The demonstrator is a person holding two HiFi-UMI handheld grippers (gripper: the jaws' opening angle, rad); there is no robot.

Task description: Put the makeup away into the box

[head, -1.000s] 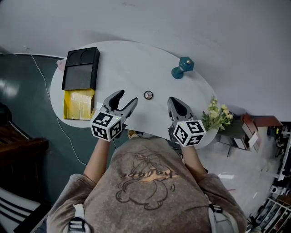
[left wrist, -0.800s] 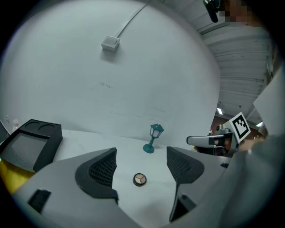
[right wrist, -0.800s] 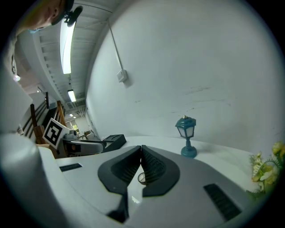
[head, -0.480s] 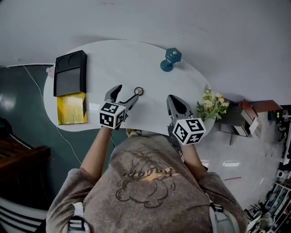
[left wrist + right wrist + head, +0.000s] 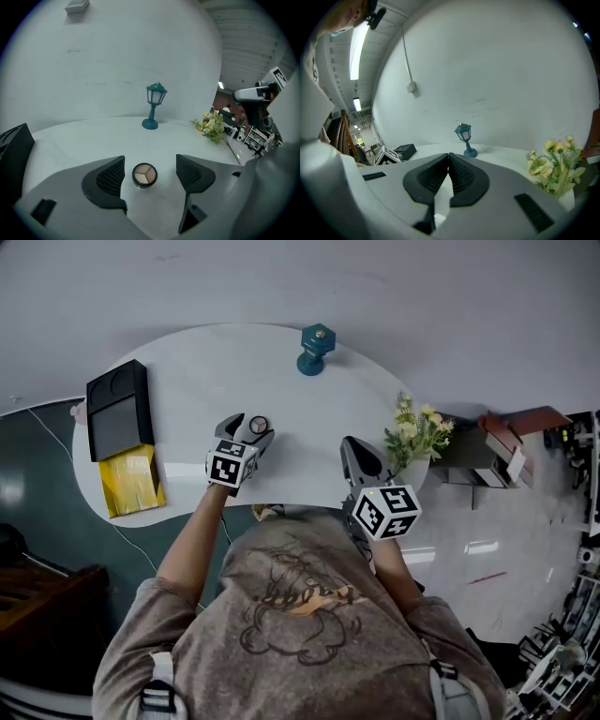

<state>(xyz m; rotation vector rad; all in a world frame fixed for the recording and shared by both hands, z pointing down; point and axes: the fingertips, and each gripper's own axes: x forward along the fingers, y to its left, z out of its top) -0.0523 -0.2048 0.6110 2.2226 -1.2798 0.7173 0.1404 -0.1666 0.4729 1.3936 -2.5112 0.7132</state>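
Note:
A small round makeup compact (image 5: pixel 259 424) with three beige shades lies on the white table (image 5: pixel 187 381). In the left gripper view the compact (image 5: pixel 144 175) sits on the table between the jaws of my left gripper (image 5: pixel 150 161), and neither pad touches it. Those jaws have just been opening and stand wide. My left gripper (image 5: pixel 246 430) points down at the table. The black box (image 5: pixel 117 409) lies at the table's left end, with a yellow part (image 5: pixel 134 482) nearer me. My right gripper (image 5: pixel 352 448) hovers shut and empty near the table's front edge, its tips (image 5: pixel 448 157) meeting.
A teal lantern ornament (image 5: pixel 314 348) stands at the table's far edge, also seen ahead as the lantern (image 5: pixel 153 111). A small bunch of yellow flowers (image 5: pixel 412 432) stands at the table's right end. A white cable (image 5: pixel 122 535) hangs off the left side.
My left gripper has moved forward and down to the compact, which now lies between its wider jaws. The right gripper has shifted a little and stays shut.

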